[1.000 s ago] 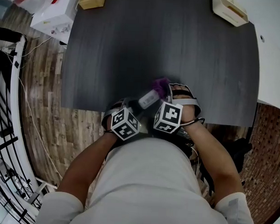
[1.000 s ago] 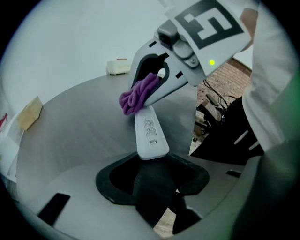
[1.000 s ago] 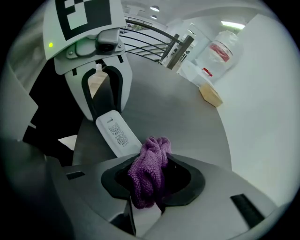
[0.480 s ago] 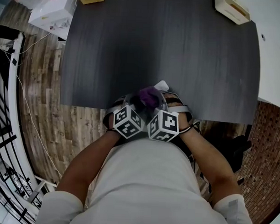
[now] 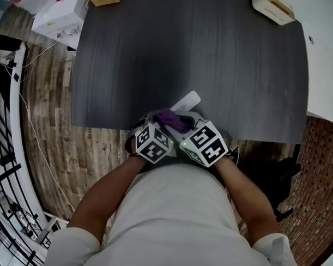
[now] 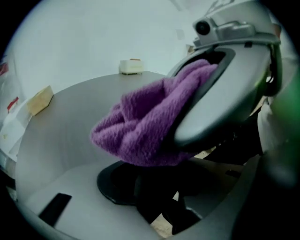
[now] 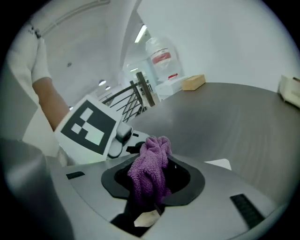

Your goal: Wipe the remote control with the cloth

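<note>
Remote control [image 5: 188, 100] clamped in left gripper [image 6: 157, 202], jaws just tightening, purple cloth [image 7: 150, 169] pinched in right gripper [image 7: 147, 207], over remote's near end.

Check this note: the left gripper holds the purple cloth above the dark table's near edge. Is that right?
No, the gripper is wrong. The purple cloth is clamped in the right gripper, as the right gripper view shows between its jaws. It is indeed above the dark table's near edge.

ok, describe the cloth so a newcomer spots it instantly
Find the dark table, then the middle of its near edge. The cloth is the fuzzy bunch pinched in the right claw, over the white remote; it's the only purple thing there.
</note>
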A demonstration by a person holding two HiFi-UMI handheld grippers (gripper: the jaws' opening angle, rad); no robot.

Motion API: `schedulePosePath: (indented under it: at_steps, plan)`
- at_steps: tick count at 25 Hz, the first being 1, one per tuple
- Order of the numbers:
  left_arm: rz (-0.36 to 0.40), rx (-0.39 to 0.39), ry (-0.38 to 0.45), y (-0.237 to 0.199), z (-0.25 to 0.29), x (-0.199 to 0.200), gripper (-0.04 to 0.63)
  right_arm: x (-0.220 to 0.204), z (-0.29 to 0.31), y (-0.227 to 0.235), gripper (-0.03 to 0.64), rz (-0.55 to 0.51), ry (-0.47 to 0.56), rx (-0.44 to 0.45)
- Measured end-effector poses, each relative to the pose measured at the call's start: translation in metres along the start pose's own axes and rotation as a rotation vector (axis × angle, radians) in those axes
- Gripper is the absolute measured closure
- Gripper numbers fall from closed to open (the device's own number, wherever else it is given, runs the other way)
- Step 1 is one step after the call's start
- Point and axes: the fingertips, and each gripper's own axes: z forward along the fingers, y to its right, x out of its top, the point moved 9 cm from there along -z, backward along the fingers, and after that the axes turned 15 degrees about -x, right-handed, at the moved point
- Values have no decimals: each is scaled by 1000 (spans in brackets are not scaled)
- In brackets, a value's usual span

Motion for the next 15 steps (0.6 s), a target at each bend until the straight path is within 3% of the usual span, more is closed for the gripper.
schedulePosePath:
  at_steps: [2,10,15]
  plan:
    - [-18,6,2,-1,0,1,410,2,-7,6,486,15,15,-19]
    - [-33,-2,-5,1,0,3,411,-21,-20,55,487,-10,-78,-269]
    - [4,-51,-22,10,6,8,422,-24,-14,70,488,-40,-106,-311]
